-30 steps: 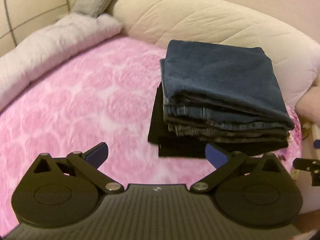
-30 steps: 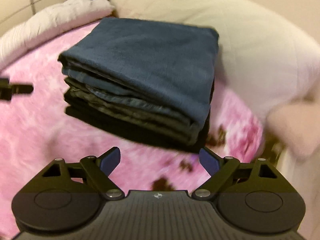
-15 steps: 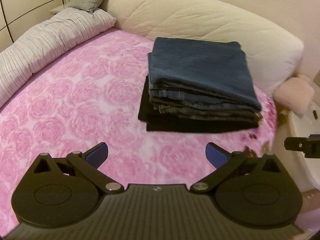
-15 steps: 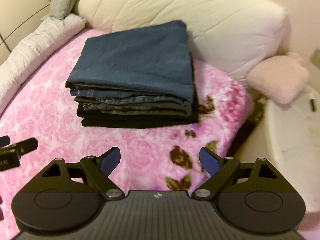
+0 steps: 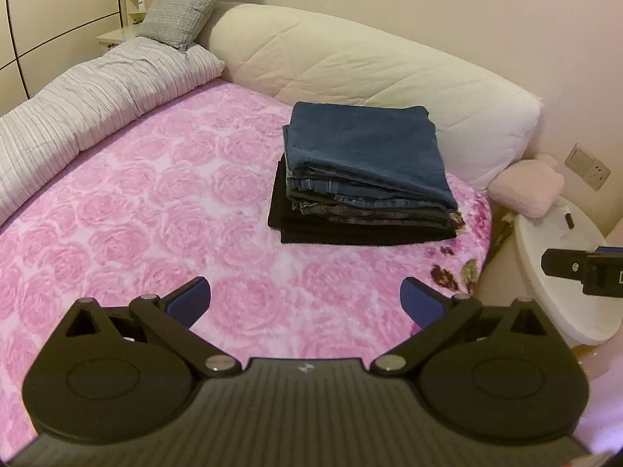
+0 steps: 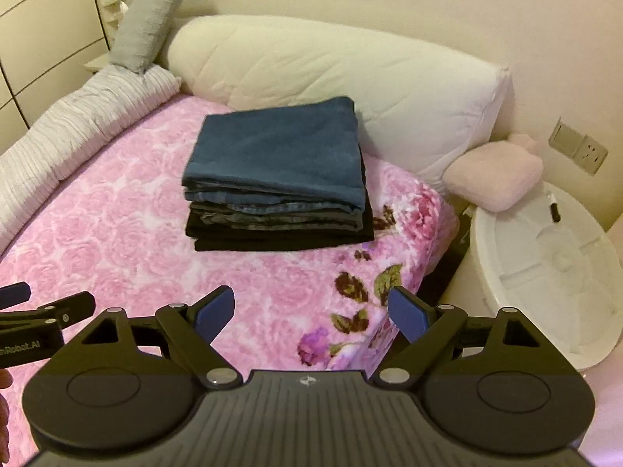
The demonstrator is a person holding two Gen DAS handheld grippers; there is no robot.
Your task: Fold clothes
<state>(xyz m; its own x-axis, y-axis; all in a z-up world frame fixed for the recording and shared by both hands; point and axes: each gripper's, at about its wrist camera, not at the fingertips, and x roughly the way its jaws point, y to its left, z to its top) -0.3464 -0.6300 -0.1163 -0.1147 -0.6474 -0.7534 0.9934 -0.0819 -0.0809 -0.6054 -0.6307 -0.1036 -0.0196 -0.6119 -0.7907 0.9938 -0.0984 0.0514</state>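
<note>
A folded stack of clothes is seen on the bed near its headboard-side corner. Left tongs and right tongs are held released, well apart from the stack, nothing grasped.

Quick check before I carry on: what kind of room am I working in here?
Almost certainly a bedroom. The stack of folded clothes sits on a bed with a pink rose-patterned blanket, backed by a cream padded headboard, with a grey pillow at the far corner.
</note>
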